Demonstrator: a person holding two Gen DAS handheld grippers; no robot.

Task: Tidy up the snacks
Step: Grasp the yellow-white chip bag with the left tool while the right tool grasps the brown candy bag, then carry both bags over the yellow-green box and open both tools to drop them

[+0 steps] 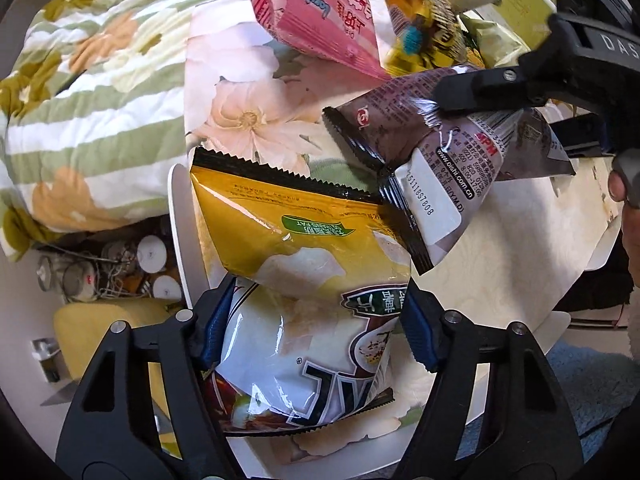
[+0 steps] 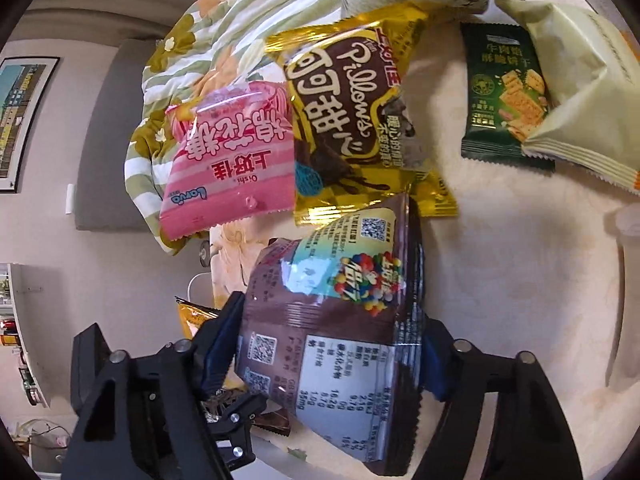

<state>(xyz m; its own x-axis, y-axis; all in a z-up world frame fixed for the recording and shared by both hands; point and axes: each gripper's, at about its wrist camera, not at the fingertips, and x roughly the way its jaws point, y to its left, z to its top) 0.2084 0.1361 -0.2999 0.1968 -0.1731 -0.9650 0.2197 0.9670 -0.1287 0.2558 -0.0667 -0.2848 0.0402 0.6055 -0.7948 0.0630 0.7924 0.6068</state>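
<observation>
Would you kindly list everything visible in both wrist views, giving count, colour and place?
yellow chip bag: 1, yellow and white, held in the left tool
brown snack bag: 1, brown, held in the right tool
pink bag: 1, pink, at the table's far edge
gold Pillows bag: 1, gold and brown, beside the pink bag
green biscuit pack: 1, dark green, on the table
pale bag: 1, cream, overlapping the green biscuit pack
table: 1, cream
floral quilt: 1, green-striped, beyond the table
left tool: 1, black, blue pads
right tool: 1, black, blue pads
</observation>
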